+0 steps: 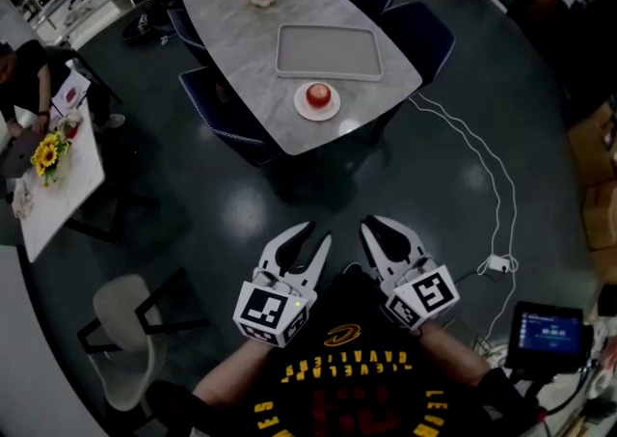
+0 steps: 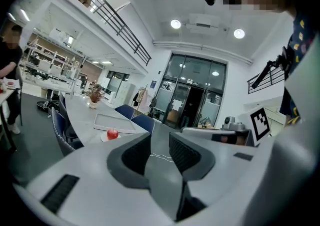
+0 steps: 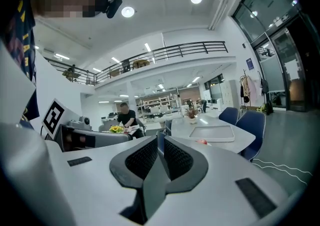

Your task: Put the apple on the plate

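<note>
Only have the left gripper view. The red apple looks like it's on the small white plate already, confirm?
Observer: Confirmed. From above, the head view shows the red apple sitting centred on the small round white plate.
Operator: State of the right hand-held gripper?
Observer: In its own view the right hand-held gripper has its jaws close together, with only a thin slit and nothing between them.
Operator: Are we at the table?
Observer: No. The left hand-held gripper and the right one are both up by the person's chest, and dark floor lies between them and the grey marble-topped table.
</note>
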### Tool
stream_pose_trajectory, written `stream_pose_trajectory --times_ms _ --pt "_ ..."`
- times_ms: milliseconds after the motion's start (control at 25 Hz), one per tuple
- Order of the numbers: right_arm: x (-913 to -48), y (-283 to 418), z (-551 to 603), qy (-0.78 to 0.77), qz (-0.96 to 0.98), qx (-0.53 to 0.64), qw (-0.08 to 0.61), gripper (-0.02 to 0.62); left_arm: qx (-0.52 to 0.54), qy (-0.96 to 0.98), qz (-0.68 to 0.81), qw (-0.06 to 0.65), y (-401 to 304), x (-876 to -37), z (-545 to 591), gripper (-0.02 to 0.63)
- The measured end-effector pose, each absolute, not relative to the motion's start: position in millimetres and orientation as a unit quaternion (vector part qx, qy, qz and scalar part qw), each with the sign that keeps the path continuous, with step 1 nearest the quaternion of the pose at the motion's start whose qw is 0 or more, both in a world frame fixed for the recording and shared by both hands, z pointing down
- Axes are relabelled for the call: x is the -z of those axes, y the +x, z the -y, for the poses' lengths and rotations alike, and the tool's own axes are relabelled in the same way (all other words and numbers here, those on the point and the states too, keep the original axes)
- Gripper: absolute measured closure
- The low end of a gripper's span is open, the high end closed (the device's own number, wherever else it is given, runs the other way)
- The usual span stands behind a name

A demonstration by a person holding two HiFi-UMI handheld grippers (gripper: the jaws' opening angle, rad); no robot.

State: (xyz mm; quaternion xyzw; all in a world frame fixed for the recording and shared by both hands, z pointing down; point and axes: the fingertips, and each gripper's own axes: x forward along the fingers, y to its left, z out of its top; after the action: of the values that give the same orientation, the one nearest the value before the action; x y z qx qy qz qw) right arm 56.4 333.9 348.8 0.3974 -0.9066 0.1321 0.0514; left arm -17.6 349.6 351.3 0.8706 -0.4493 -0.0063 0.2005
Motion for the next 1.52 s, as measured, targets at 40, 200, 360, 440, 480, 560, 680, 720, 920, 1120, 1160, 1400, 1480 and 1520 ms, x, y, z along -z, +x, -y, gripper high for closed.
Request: stream_pose_trajectory --times_ms 40,200,360,440,480,560,680,720,920,1120,1160,1400,1480,1520 --pt "-350 54 -330 0.399 0.906 -0.133 0.055 0.552 0.008 0.871 0.448 0.204 -20 -353 -346 0.488" --pt "-356 46 -317 0.398 0.904 -0.141 0.063 0.552 0.009 0.870 0.446 0.210 -28 -357 -332 0.488" --pt "-362 42 -294 0.395 0.904 -0.148 0.062 0.552 0.003 0.867 0.451 0.211 -34 -363 -311 0.488" --pt "-368 48 -270 0.393 0.905 -0.155 0.059 0.552 -0.003 0.864 0.454 0.217 -28 -368 -288 0.489" --pt "-371 51 -260 0.392 0.904 -0.159 0.057 0.552 -0.004 0.863 0.455 0.220 -26 -370 -278 0.489" --pt "-372 50 -250 0.393 0.903 -0.164 0.055 0.552 -0.002 0.859 0.457 0.229 -29 -370 -268 0.488" --pt "-373 47 -240 0.390 0.903 -0.170 0.052 0.552 -0.001 0.855 0.461 0.239 -34 -373 -257 0.489" --pt "-374 47 -236 0.388 0.904 -0.173 0.050 0.552 -0.002 0.853 0.462 0.241 -35 -375 -253 0.489" --pt "-377 50 -209 0.378 0.905 -0.190 0.042 0.552 -0.005 0.839 0.474 0.266 -41 -383 -224 0.489" --pt "-386 83 -144 0.364 0.905 -0.215 0.034 0.552 -0.026 0.819 0.500 0.279 -19 -395 -162 0.489" --pt "-388 87 -136 0.362 0.905 -0.220 0.032 0.552 -0.029 0.816 0.505 0.280 -18 -397 -155 0.488" --pt "-414 109 -90 0.357 0.898 -0.253 0.043 0.552 -0.034 0.783 0.530 0.325 -22 -425 -110 0.488" --pt "-425 116 -76 0.357 0.896 -0.259 0.053 0.552 -0.042 0.772 0.541 0.332 -28 -436 -97 0.488" --pt "-432 119 -70 0.357 0.895 -0.262 0.058 0.552 -0.048 0.767 0.546 0.333 -31 -442 -90 0.489"
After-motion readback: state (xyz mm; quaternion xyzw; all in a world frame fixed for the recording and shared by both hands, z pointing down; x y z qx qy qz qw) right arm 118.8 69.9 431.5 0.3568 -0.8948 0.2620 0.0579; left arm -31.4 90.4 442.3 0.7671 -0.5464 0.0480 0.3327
